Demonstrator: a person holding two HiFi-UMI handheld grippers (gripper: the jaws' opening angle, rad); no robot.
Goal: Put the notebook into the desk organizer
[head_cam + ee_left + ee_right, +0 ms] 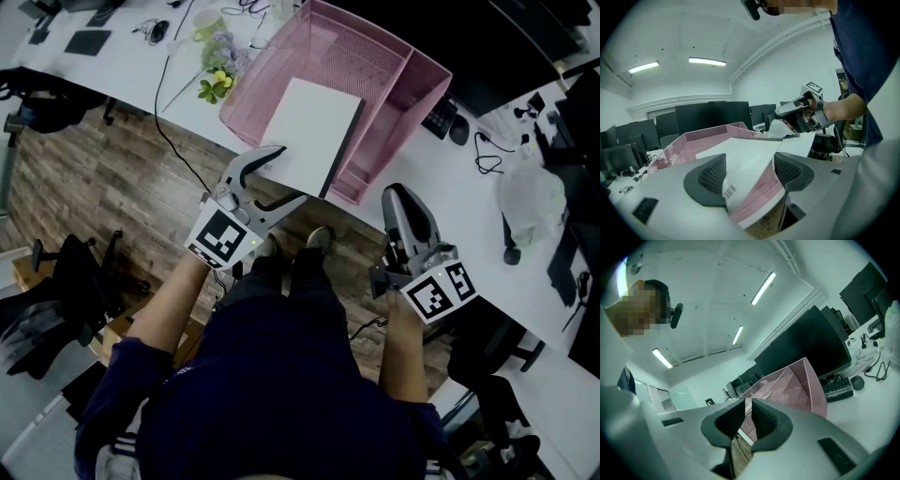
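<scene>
two questions, asks my helper: where is the notebook (pixel 309 131), and what are the jaws doing?

i say: it lies flat in the big part of the pink desk organizer (pixel 375 56). its near end sticks out over the front edge. my left gripper (pixel 292 173) has its jaws wide, with that near corner between them, but they do not squeeze it. my right gripper (pixel 401 195) has its jaws almost together, with nothing in them.

helper: will it be hard to move?

i say: i think not. it looks thin and light, a bit stiff, with a smooth cover that may slip. i would pinch the near edge, close to the dark spine.
</scene>
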